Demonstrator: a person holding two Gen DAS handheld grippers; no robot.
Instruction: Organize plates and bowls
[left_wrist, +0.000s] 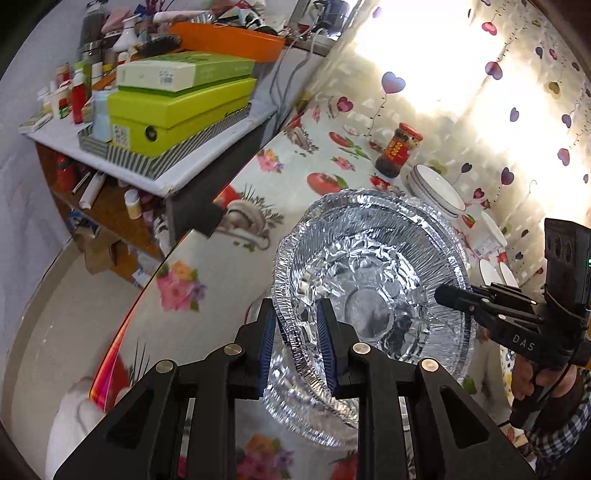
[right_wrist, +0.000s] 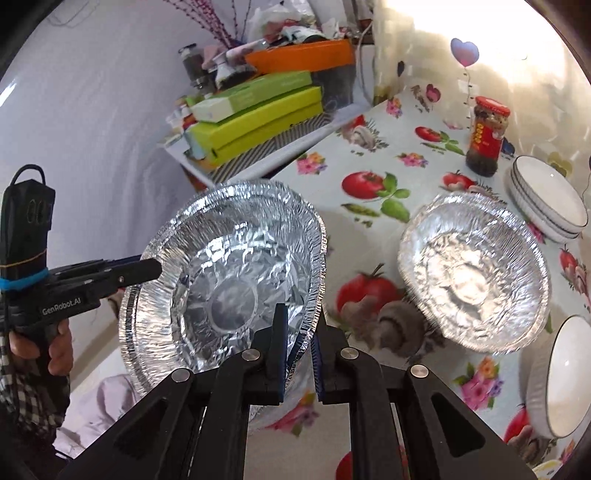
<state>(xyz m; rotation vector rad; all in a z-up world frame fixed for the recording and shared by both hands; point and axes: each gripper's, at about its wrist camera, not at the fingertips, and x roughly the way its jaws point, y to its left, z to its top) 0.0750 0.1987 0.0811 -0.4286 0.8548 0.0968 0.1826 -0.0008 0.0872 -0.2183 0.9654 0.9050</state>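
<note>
Between the left gripper's fingers sits one rim of a foil bowl; the right gripper pinches the opposite rim, both closed on it, carrying it above the flowered counter. To nest it well, I'd keep it level and lower it squarely into the second foil bowl. "GenRobot.AI" and "DAS" show on the handles; the jar's label is unreadable.
</note>
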